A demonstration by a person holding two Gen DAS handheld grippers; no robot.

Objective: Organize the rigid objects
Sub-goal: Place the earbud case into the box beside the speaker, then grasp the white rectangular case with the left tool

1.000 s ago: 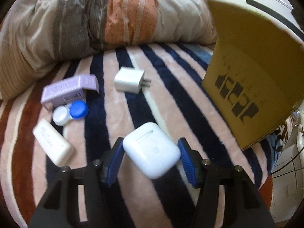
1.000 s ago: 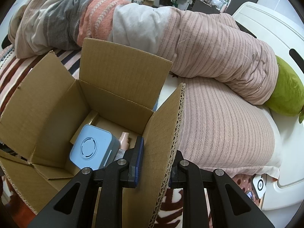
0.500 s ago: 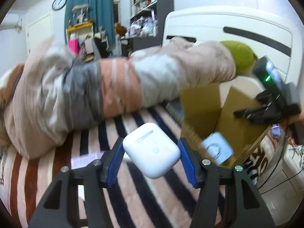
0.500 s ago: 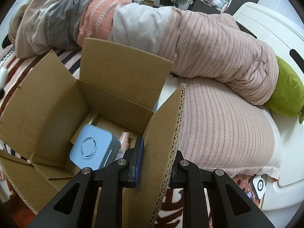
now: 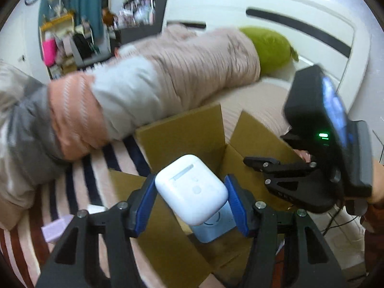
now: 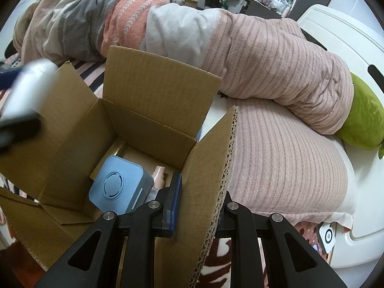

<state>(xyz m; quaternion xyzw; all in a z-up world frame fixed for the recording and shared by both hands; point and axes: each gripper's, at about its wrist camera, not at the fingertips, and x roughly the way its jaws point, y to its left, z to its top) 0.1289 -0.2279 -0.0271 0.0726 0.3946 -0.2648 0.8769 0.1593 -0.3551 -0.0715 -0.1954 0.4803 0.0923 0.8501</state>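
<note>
My left gripper [image 5: 190, 199] is shut on a white earbuds case [image 5: 192, 189], its blue pads pressing both sides. It holds the case in the air over the open cardboard box [image 5: 182, 134]. In the right wrist view the case [image 6: 26, 88] shows as a white blur at the box's left flap. Inside the box [image 6: 156, 79] lie a light blue square speaker [image 6: 120, 187] and a pink bottle [image 6: 159, 175]. My right gripper [image 6: 199, 206] is shut on the box's near right flap [image 6: 208, 168], holding it upright.
A rolled striped blanket [image 6: 264, 60] lies behind the box, with a green pillow [image 6: 364, 120] and a white headboard [image 5: 276, 7] to the right. A purple box [image 5: 56, 228] rests on the striped bed cover at lower left. A phone [image 6: 327, 236] lies at the bed's right edge.
My left gripper has lifted the earbuds case off the striped cover and swung it right, to above the open box. The right gripper and the flap have not moved.
</note>
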